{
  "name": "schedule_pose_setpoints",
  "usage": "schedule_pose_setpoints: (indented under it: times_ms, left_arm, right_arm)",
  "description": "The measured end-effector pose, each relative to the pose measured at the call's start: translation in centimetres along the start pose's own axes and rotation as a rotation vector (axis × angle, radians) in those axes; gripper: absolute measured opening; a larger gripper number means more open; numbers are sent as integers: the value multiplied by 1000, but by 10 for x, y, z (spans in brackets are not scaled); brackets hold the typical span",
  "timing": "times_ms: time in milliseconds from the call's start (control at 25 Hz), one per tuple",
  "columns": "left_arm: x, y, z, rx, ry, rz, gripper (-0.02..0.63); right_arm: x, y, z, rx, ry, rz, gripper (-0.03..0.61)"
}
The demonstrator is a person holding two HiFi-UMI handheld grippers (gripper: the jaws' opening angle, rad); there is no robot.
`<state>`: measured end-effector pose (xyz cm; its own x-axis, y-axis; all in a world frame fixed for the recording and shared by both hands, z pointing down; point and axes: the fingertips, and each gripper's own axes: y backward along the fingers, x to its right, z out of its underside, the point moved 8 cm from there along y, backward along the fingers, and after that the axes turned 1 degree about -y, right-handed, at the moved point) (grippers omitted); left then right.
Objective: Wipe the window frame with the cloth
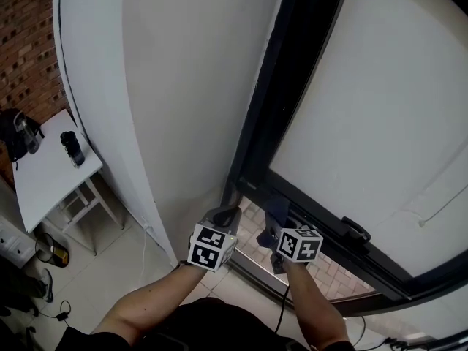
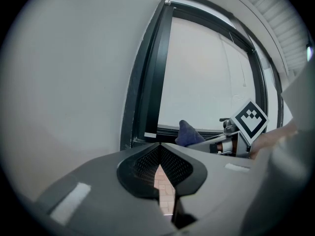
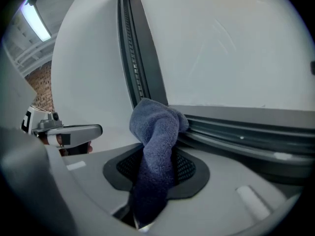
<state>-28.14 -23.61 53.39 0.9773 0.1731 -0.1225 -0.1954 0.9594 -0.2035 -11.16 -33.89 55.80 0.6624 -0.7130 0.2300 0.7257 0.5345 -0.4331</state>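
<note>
**Cloth at lower frame corner: snag and slip risk**

The right tool (image 3: 156, 156) is clenched on the blue cloth (image 3: 156, 132). The left tool (image 2: 158, 154) is closed on nothing and sits near it. Likely trouble: only the cloth's floppy end seems to meet the dark window frame (image 3: 231, 124), so a drag along the grooved bottom rail could snag it, tug it from the jaws, or skip the corner. The cloth is thick terry, bunched into a narrow roll, at the corner where upright meets rail.

The cloth (image 3: 156, 132) is showing a soft, looped blue terry pile. Beside the cloth, the window frame (image 3: 147, 68) is looking like smooth, dark, faintly glossy metal. The right gripper (image 3: 157, 157)'s fingers (image 3: 236, 183) are showing matt grey plastic, mesh-textured inside.
</note>
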Motion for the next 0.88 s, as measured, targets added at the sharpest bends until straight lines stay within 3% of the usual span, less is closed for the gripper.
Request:
schedule_pose_setpoints:
  times_ms: [440,880]
  left_arm:
    - [-19,2,-7,-3,-14,8,-6]
    - [-21,30,-5,26,29,17,-6]
  right_arm:
    - [-28,-48,-12,-48,12,-25,129]
    - [-52,-38,-4,-50,-7,-43,129]
